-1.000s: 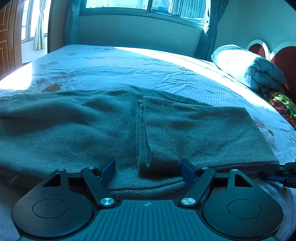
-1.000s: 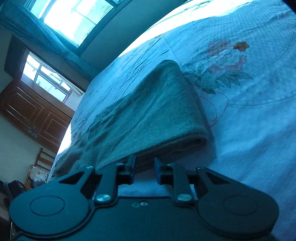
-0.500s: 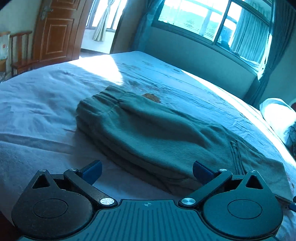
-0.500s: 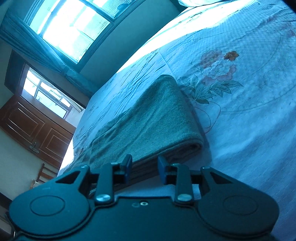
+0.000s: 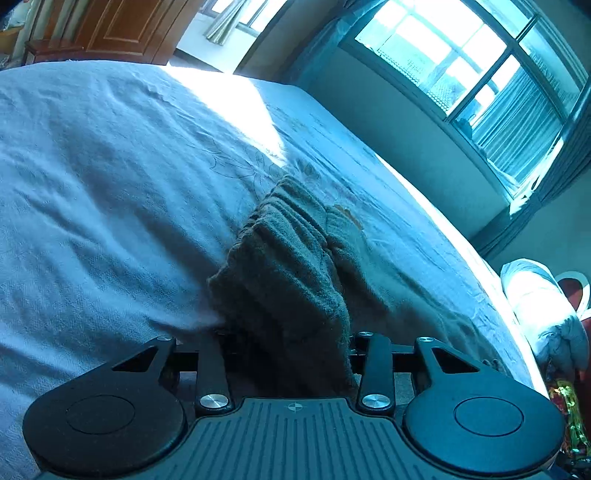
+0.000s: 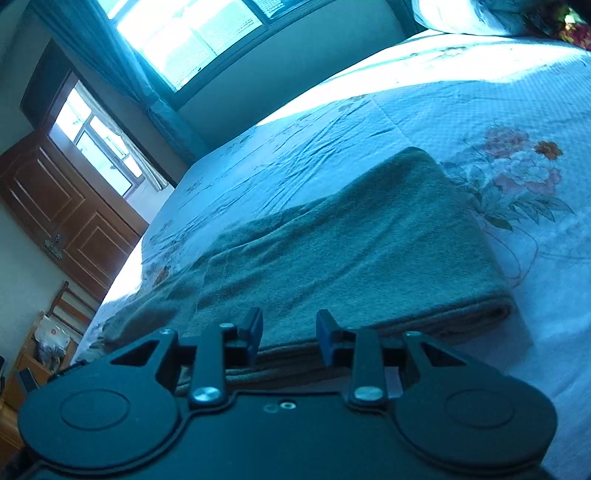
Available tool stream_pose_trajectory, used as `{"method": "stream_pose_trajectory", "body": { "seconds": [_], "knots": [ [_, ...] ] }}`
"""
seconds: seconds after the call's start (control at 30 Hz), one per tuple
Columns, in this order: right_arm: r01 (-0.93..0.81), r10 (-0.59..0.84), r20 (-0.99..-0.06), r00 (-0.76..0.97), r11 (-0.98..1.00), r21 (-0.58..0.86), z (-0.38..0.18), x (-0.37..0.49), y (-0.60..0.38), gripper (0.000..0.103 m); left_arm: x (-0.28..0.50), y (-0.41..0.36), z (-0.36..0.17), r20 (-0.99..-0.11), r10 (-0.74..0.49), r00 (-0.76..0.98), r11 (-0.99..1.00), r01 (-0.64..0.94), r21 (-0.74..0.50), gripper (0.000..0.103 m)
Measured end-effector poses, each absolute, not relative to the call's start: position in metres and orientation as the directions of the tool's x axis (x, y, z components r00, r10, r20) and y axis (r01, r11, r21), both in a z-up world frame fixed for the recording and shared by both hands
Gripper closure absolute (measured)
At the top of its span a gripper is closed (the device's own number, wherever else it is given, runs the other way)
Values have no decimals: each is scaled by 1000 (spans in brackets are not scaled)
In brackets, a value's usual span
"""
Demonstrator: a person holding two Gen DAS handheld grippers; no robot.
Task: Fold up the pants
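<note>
The grey-green pants point(image 6: 351, 251) lie folded on the bed, their folded end toward the flower print. In the left wrist view the waistband end of the pants point(image 5: 284, 266) is bunched between the jaws of my left gripper point(image 5: 288, 343), which hold the thick fabric; the fingertips are hidden by the cloth. My right gripper point(image 6: 290, 334) is at the near edge of the folded pants with its jaws partly apart, about a finger's width of gap, fabric lying below and between them; it does not pinch the cloth.
The bed has a pale floral bedspread point(image 5: 110, 177). A pillow point(image 5: 543, 295) lies at the head end, also in the right wrist view point(image 6: 465, 14). A window point(image 5: 461, 59) is behind the bed. A wooden door point(image 6: 70, 210) and a chair point(image 6: 55, 314) stand at the left.
My left gripper has swung to the waistband end and closed on it, from wide open. My right gripper has opened slightly and moved closer over the pants' near edge.
</note>
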State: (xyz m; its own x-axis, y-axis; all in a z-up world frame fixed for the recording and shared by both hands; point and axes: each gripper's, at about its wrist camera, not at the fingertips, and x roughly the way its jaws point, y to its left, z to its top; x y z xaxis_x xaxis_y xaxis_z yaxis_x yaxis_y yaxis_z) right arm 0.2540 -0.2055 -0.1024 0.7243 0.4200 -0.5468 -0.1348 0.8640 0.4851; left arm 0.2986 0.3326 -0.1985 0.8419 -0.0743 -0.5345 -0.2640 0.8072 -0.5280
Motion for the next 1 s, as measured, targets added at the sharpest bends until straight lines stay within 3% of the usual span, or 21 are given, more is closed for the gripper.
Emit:
{"method": "stream_pose_trajectory", "body": {
  "seconds": [0.1, 0.2, 0.3, 0.37, 0.4, 0.47, 0.5, 0.53, 0.6, 0.77, 1.0],
  "knots": [
    [-252, 406, -521, 751, 905, 343, -98, 253, -152, 39, 291, 321, -189, -519, -47, 853, 853, -237, -466, 66],
    [-337, 405, -532, 744, 914, 225, -102, 250, -111, 48, 291, 326, -188, -521, -56, 852, 842, -240, -483, 66],
    [-373, 267, -630, 729, 927, -39, -131, 251, -75, 49, 285, 327, -182, -522, -61, 851, 853, -227, -470, 66],
    [-387, 206, -595, 777, 902, -193, -144, 241, -60, 47, 284, 324, -176, -519, -61, 852, 864, -215, -455, 66],
    [-382, 195, -597, 778, 901, -204, -142, 240, -58, 47, 283, 321, -172, -518, -56, 854, 874, -208, -438, 66],
    [-376, 226, -594, 772, 916, -140, -127, 239, -67, 47, 282, 316, -161, -507, -43, 861, 891, -197, -409, 66],
    [-358, 260, -545, 797, 931, -79, -115, 233, -79, 46, 283, 313, -156, -502, -38, 864, 896, -193, -400, 66],
    [-331, 293, -451, 843, 944, -7, -101, 222, -98, 34, 284, 307, -147, -491, -33, 871, 906, -182, -383, 66],
    [-315, 322, -361, 875, 946, 80, -84, 212, -130, 14, 284, 295, -132, -466, -29, 885, 921, -157, -357, 66],
    [-162, 267, -363, 892, 942, 295, -77, 217, -220, 19, 292, 223, -78, -382, -73, 921, 968, -26, -248, 66],
    [54, 153, -395, 906, 882, 467, -98, 212, -333, 20, 318, 53, -35, -322, -253, 912, 967, 230, -108, 66]
  ]
}}
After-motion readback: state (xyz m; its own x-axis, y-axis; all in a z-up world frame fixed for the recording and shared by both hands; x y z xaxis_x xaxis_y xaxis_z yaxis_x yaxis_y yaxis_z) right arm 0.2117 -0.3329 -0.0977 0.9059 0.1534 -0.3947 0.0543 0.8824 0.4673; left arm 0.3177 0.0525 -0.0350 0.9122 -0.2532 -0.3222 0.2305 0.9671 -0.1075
